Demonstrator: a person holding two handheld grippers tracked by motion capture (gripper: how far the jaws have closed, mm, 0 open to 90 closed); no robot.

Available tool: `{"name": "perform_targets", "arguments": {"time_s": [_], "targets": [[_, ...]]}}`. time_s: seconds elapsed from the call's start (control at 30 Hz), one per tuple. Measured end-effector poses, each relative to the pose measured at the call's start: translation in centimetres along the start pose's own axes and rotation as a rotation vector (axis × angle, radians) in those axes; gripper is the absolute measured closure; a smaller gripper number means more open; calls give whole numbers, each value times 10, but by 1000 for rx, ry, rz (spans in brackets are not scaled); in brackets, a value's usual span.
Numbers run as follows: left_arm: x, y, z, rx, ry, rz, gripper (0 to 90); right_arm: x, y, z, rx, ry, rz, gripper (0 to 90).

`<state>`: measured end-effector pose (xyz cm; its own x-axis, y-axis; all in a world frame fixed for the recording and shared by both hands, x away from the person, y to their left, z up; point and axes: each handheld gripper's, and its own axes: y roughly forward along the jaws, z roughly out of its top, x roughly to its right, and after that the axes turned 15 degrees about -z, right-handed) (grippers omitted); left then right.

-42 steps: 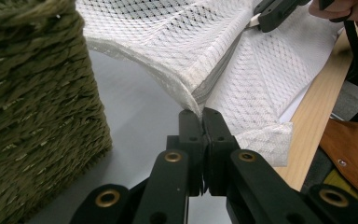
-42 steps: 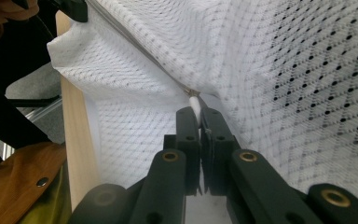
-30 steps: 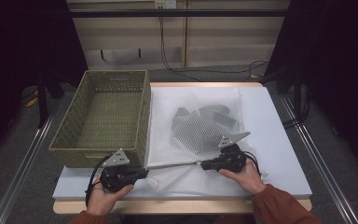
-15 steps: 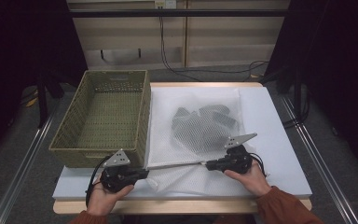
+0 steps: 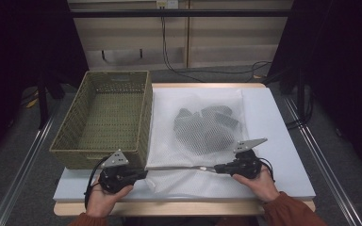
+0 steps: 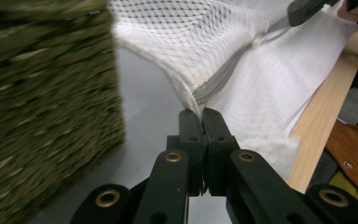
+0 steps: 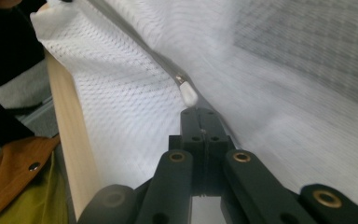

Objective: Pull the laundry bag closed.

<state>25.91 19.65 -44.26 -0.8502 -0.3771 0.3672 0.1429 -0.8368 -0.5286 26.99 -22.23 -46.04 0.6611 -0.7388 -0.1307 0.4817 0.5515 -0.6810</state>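
High view: white mesh laundry bag (image 5: 198, 132) lies at frame centre on the table (image 5: 283, 141), right of the wicker basket (image 5: 103, 117). Left gripper (image 5: 143, 173), lower left, is clamped on the bag's zipper end. Right gripper (image 5: 217, 168), lower centre-right, has just been closing; its jaws meet just below the zipper pull (image 7: 187, 93), grip unclear.

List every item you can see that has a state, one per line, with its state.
Mesh laundry bag: flat on the table, dark clothes inside, near edge pulled taut.
Zipper: stretched straight along the near edge; open or closed, cannot tell.
Zipper pull: at the right tool's tips; gripped or not, cannot tell.
Left tool: shut on the bag's corner.
Right tool: jaws shut.
Wicker basket: upright, empty.
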Motion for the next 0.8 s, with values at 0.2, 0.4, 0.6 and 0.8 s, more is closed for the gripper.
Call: {"name": "perform_targets", "arguments": {"time_s": [0.2, 0.4, 0.6, 0.8], "targets": [[2, 5, 2, -21, 12, -8, 883, 3, -4, 1, 30, 10, 9, 900], [3, 6, 2, -17, 9, -21, 883, -5, 16, 6, -9, -29, 20, 851], [5, 8, 2, -24, 20, -35, 883, -7, 39, 15, -49, -57, 2, 753], [6, 9, 3, -33, 24, -40, 883, -13, 51, 20, -84, -60, -19, 685]]}}
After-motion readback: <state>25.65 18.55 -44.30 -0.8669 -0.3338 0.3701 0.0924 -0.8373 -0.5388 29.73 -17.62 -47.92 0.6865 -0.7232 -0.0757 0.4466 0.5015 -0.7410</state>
